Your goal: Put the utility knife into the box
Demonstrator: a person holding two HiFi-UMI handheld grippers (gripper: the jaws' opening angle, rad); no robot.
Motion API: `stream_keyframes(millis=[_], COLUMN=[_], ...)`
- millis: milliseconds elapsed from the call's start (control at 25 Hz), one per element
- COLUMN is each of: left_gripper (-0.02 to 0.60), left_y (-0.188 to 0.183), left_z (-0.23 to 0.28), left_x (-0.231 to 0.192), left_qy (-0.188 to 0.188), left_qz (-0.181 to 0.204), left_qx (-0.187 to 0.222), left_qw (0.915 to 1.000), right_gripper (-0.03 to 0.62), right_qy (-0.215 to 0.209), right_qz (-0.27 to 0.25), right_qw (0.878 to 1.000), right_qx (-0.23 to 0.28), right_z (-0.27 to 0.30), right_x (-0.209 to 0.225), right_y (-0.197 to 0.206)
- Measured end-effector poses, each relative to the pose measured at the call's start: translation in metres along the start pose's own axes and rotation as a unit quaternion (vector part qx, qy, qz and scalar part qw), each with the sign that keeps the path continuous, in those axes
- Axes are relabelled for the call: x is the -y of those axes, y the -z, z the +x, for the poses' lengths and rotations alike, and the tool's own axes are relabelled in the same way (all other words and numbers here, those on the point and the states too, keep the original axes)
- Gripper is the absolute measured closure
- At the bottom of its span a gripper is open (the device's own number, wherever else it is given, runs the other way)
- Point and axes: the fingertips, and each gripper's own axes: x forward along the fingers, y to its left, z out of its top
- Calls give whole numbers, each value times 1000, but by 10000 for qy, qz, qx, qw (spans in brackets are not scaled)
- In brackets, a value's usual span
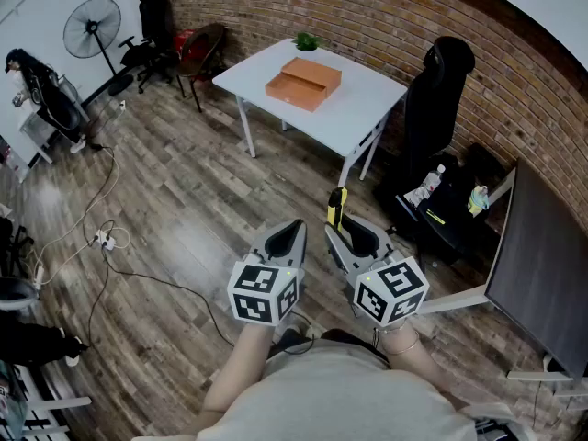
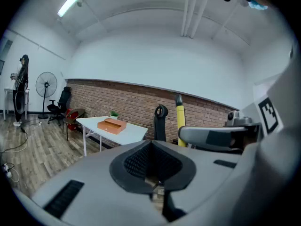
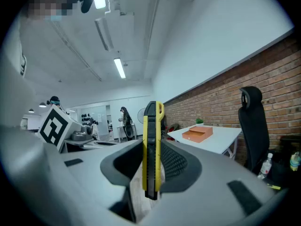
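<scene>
Head view: right gripper [image 1: 344, 235] pinches the yellow knife [image 1: 337, 208] upright, well apart from the box [image 1: 304, 83] on the white table [image 1: 367, 108], so I would carry it steady over the open floor [image 1: 184, 200], clear of the black chair [image 1: 439, 90]. Left gripper view: left gripper [image 2: 151, 149] has fingers pressed together on nothing. Right gripper view: pads [image 3: 175, 163] squeeze the knife's middle; table edge comes first, then the box.

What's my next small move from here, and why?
Probably carry the right claw forward toward the white table: the utility knife is already clamped upright in it, while the orange box sits well ahead across the floor.
</scene>
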Motion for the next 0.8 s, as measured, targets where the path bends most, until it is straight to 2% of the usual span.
stream_keyframes(millis=[360,640,800], left_gripper=[575,574,574], left_y=[6,6,13], left_z=[0,-2,-3], left_x=[-2,3,12], left_qy=[-78,-10,126], left_qz=[50,-39,13], left_qx=[-198,-76,-185], left_qw=[9998,10000,9997], right_gripper=[482,480,480], right_qy=[58,-220,-320], right_qz=[131,433,380], right_qw=[9998,9988,9987], right_qx=[-111,-62,-93], right_z=[-2,-3,-9], right_x=[4,-6,-9], right_y=[13,16,18])
